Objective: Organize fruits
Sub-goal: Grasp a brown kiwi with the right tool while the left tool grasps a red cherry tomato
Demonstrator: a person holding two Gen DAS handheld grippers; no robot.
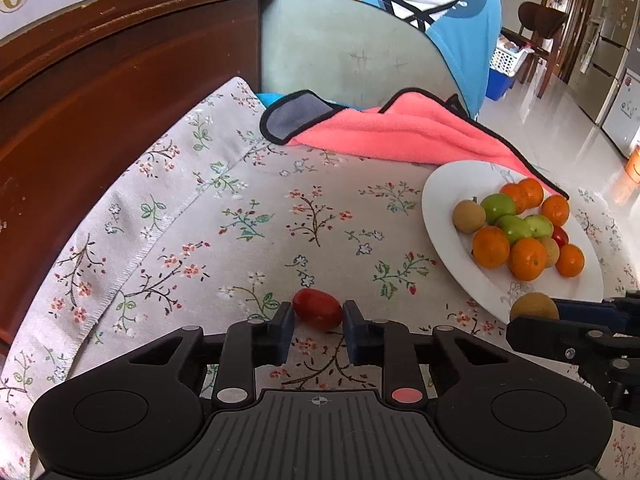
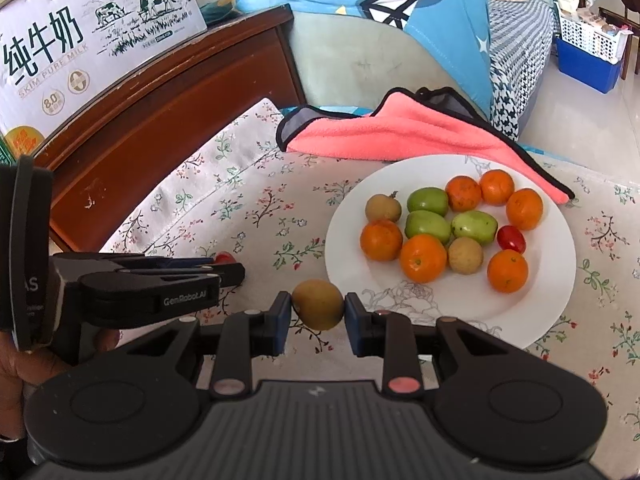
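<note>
My left gripper (image 1: pixel 318 318) is shut on a red cherry tomato (image 1: pixel 317 308), low over the floral tablecloth (image 1: pixel 240 220). My right gripper (image 2: pixel 317 311) is shut on a brown longan (image 2: pixel 317 304) just left of the white plate (image 2: pixel 552 300). The longan (image 1: pixel 534 307) also shows in the left wrist view, at the plate's near rim (image 1: pixel 440 184). The plate holds several oranges (image 2: pixel 423 258), green jujubes (image 2: pixel 427 226), two longans (image 2: pixel 383 208) and a cherry tomato (image 2: pixel 511 239). The left gripper shows in the right wrist view (image 2: pixel 224 264), to the left.
A pink towel (image 2: pixel 400 136) lies behind the plate. A dark wooden headboard (image 1: pixel 100 100) runs along the left, with a milk carton box (image 2: pixel 80 40) on top. A blue cushion (image 2: pixel 380 12) and a green seat are behind; tiled floor lies to the right.
</note>
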